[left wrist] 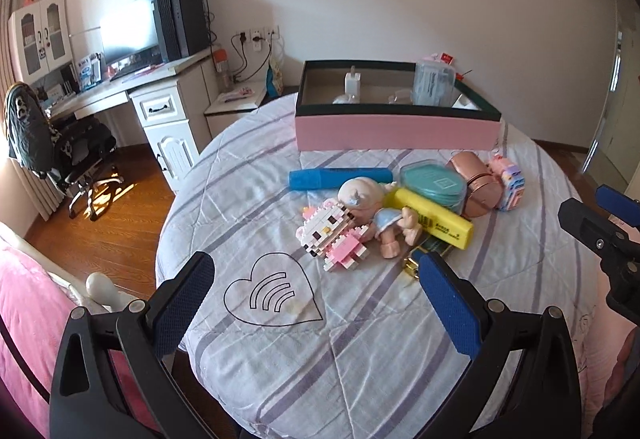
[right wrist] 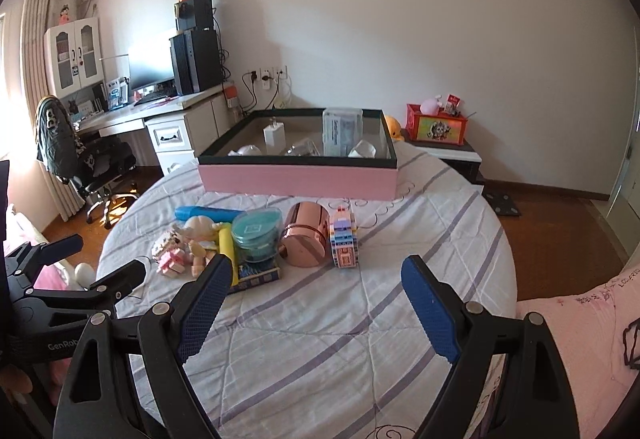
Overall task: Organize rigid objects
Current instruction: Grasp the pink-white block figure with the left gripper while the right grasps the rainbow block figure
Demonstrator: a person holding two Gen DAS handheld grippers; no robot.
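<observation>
A pile of small objects lies on the round table: a blue tube (left wrist: 340, 178), a white and pink block cat (left wrist: 332, 235), a doll (left wrist: 376, 207), a yellow highlighter (left wrist: 434, 217), a teal round case (left wrist: 434, 185), a rose-gold cup (left wrist: 478, 185) and a pastel block toy (left wrist: 510, 183). The cup (right wrist: 306, 237) and block toy (right wrist: 344, 241) also show in the right wrist view. The pink box (left wrist: 396, 131) stands behind them. My left gripper (left wrist: 316, 273) is open and empty in front of the pile. My right gripper (right wrist: 316, 279) is open and empty, short of the cup.
The pink box (right wrist: 298, 179) holds a white charger (right wrist: 274, 135), a clear plastic case (right wrist: 342, 131) and small clear items. A desk with monitor (left wrist: 128, 27), an office chair (left wrist: 76, 159) and a red box on a nightstand (right wrist: 436, 127) stand around the table.
</observation>
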